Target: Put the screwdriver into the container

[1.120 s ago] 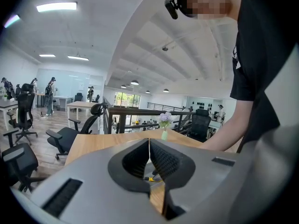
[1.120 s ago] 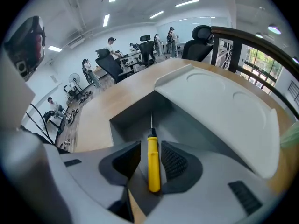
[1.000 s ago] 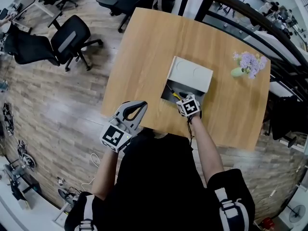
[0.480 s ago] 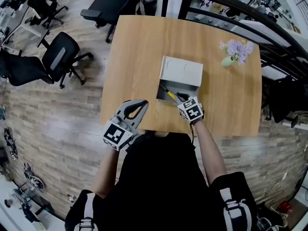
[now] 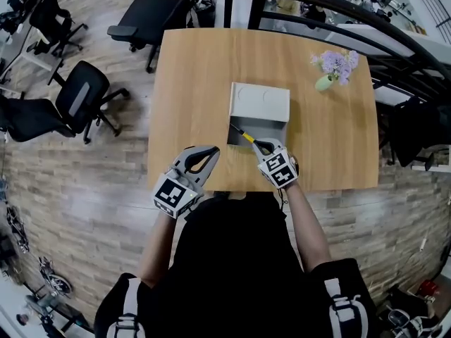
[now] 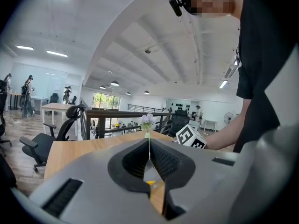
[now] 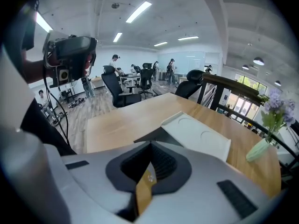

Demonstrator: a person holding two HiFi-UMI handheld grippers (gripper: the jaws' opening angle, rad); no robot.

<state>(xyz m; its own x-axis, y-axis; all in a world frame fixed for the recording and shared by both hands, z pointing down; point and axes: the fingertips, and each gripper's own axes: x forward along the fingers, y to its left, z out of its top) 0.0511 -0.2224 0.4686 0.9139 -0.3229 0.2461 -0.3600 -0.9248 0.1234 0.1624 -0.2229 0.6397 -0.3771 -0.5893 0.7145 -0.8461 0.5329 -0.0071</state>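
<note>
A wooden table (image 5: 190, 83) carries a grey container (image 5: 259, 103), set mid-table with its dark opening facing the near edge. The screwdriver (image 5: 245, 136) lies slantwise inside that opening, its thin shaft toward the far left and its yellow handle end just beside the right hand-held gripper (image 5: 266, 148). That gripper's jaws have just been closing and now meet on nothing. The left hand-held gripper (image 5: 206, 153), also closed and empty, hangs farther off, over the near edge.

One screwdriver (image 5: 244, 135); one container (image 5: 260, 103); one flower vase (image 5: 326, 80); two tools: left tool (image 5: 211, 150), right tool (image 5: 263, 147)
</note>
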